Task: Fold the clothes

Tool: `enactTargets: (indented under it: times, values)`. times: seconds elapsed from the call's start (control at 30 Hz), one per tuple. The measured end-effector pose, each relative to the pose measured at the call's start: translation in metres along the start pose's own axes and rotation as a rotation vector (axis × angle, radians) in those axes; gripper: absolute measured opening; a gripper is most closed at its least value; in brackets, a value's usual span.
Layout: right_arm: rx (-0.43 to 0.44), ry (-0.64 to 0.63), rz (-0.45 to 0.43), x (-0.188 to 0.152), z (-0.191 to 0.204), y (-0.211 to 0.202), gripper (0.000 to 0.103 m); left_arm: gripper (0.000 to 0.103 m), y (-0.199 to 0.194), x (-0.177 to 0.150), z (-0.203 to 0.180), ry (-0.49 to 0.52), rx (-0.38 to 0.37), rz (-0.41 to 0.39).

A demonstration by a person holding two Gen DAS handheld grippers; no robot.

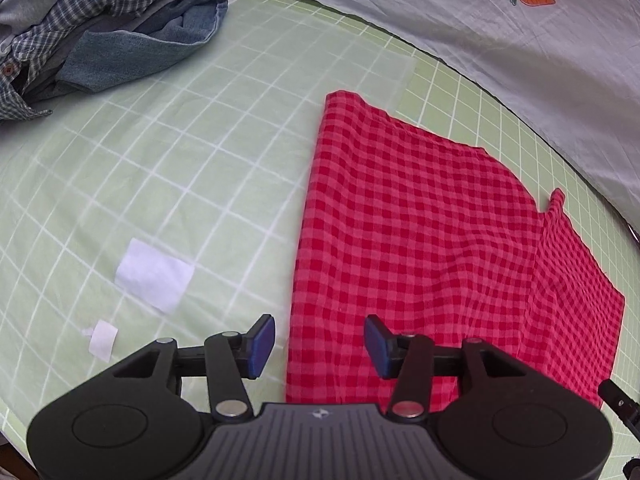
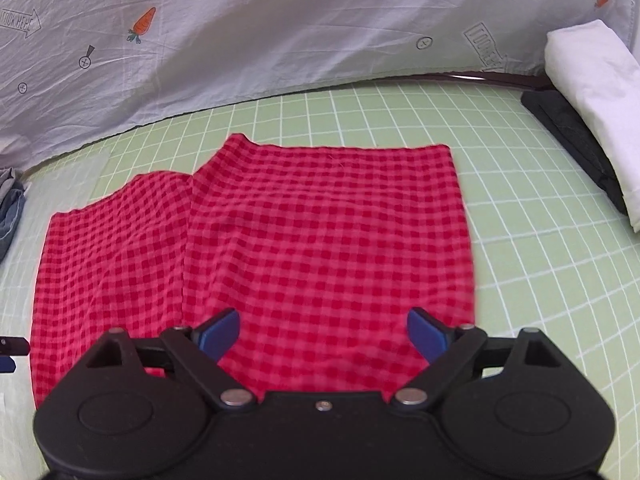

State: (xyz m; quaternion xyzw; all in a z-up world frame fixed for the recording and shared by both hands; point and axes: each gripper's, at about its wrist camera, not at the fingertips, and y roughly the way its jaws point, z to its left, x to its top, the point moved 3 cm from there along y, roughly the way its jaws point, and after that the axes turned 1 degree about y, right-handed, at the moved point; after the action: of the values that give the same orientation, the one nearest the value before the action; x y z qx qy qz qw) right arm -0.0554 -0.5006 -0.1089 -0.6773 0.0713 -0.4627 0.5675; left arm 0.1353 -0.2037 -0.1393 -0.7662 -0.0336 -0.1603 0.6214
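Both tongs wide open and empty: left gripper (image 1: 319, 343) over the near left edge of the red checked cloth (image 1: 420, 248), right gripper (image 2: 323, 335) over its near right part. Cloth spread flat on the green grid mat (image 1: 180, 168), one layer folded over another, near the mat's far edge. Heap of denim and plaid clothes (image 1: 100, 28) at the far left corner; white folded fabric (image 2: 592, 92) at the far right.

A red gingham garment (image 1: 420, 248) (image 2: 256, 248) lies flat on the green grid mat (image 1: 180, 152), partly folded, with one panel lapped over another along a straight edge. A heap of unfolded blue and checked clothes (image 1: 92, 28) sits well apart.
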Motion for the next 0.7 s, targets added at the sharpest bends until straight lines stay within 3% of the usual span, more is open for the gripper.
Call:
enactTargets:
  times: [0.2, 0.3, 0.37, 0.43, 0.6, 0.7]
  values:
    - [0.073, -0.011, -0.074, 0.048, 0.046, 0.044, 0.088, 0.054, 0.024, 0.032, -0.005, 0.060, 0.041, 0.019]
    - [0.156, -0.006, -0.106, 0.065, 0.069, 0.068, 0.074, 0.054, 0.038, 0.041, -0.007, 0.089, 0.061, 0.034]
    - [0.199, -0.001, -0.092, 0.073, 0.082, 0.087, 0.057, 0.054, 0.046, 0.046, -0.008, 0.091, 0.060, 0.048]
    - [0.220, -0.038, -0.079, 0.077, 0.094, 0.101, 0.051, 0.054, 0.054, 0.050, -0.011, 0.106, 0.062, 0.054]
    - [0.268, -0.128, -0.045, 0.086, 0.123, 0.134, 0.051, 0.054, 0.065, 0.059, -0.019, 0.113, 0.062, 0.063]
    - [0.250, -0.161, -0.023, 0.083, 0.132, 0.145, 0.052, 0.054, 0.067, 0.060, -0.024, 0.127, 0.065, 0.059]
